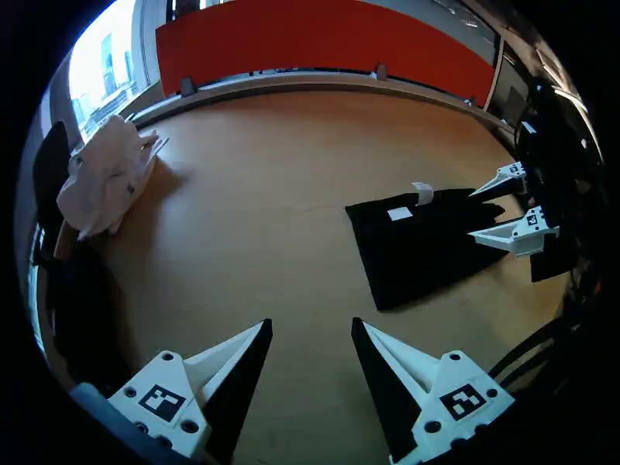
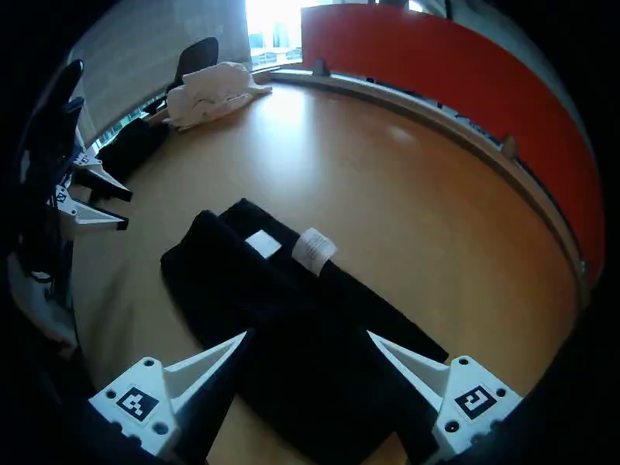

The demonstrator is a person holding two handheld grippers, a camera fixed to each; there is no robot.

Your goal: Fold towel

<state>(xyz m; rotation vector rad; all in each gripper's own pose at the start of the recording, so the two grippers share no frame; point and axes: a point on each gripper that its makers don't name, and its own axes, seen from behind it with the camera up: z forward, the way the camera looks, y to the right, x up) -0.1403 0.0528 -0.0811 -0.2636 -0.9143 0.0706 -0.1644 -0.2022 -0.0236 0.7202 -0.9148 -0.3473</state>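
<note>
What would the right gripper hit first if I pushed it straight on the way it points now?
Most likely the black towel, lying between and just ahead of the open right gripper. Beyond it is bare wooden table. The gripper's height above the cloth is unclear.

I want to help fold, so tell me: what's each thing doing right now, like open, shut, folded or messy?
Black towel: folded into a long strip, flat on the table.
White cloth: crumpled heap at the table's edge.
Left tool: open, empty, over bare wood.
Right tool: open, straddling the towel's near end.
</note>
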